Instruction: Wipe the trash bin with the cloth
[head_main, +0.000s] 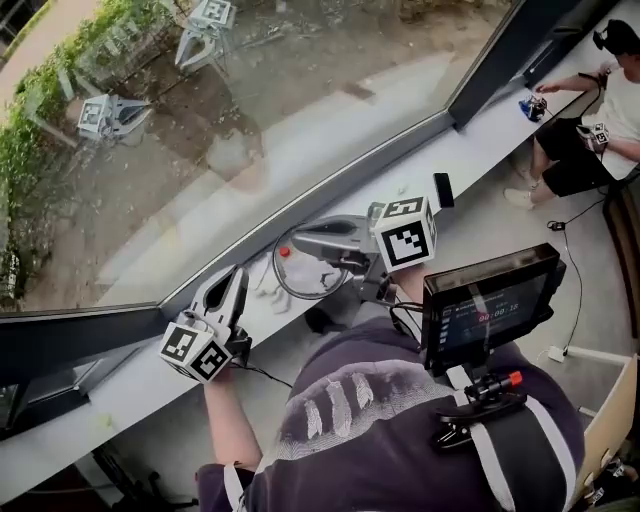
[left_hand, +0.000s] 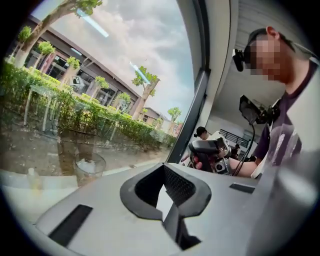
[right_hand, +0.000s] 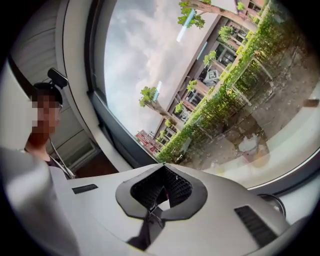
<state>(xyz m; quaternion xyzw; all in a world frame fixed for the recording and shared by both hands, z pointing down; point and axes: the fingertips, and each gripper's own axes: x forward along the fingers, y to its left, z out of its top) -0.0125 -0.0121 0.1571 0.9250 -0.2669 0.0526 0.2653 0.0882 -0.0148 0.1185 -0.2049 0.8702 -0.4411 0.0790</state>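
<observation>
While both pairs of jaws are pressed together empty, the bin (head_main: 300, 278) stands on the window ledge (head_main: 130, 385) between the left gripper (head_main: 232, 280) at seven o'clock and the right gripper (head_main: 300, 238) at one o'clock, cloth (head_main: 263, 290) just beside it.

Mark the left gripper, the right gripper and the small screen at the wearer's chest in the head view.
left gripper (head_main: 236, 276), head view, tips of its shut jaws.
right gripper (head_main: 297, 238), head view, tips of its shut jaws.
screen (head_main: 487, 308), head view, middle of its dark display.
</observation>
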